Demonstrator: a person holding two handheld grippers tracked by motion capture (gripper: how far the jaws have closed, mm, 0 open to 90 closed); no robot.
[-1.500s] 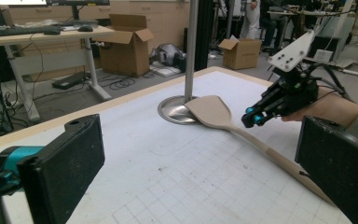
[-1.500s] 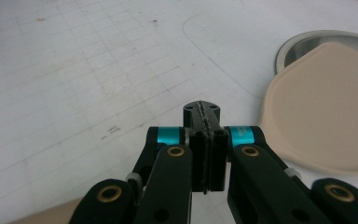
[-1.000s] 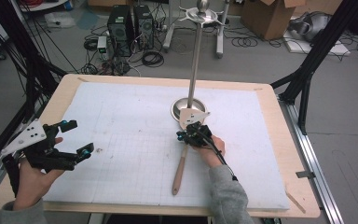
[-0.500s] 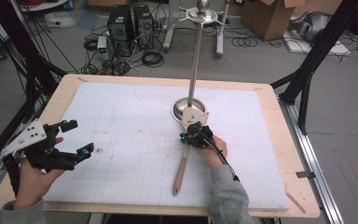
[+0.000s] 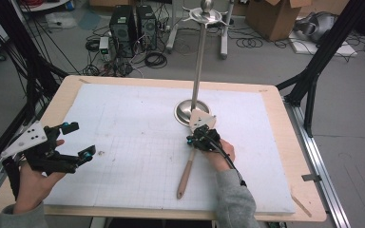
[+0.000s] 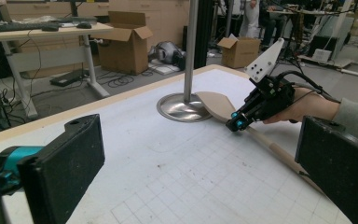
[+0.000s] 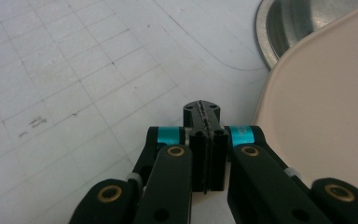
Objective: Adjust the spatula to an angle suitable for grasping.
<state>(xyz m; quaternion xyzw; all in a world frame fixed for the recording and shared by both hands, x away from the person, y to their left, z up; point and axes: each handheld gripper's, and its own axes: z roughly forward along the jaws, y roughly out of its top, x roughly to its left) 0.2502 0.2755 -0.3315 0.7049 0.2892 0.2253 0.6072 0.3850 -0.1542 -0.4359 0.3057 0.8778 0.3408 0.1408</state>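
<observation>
Right tongs (image 5: 196, 141) are clamped fully closed, pressing down on the wooden spatula (image 5: 187, 173) lying on the white table (image 5: 123, 123) with its blade against the metal stand's base (image 5: 186, 112) - left tongs (image 5: 78, 140) hover wide open, empty.

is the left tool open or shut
Open: in the left gripper view the left tool's two pads stand far apart with bare mat between.

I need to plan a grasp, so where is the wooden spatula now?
In the high view the wooden spatula lies right of the mat's centre, its blade at the metal stand's base, under the shut right gripper.
</observation>
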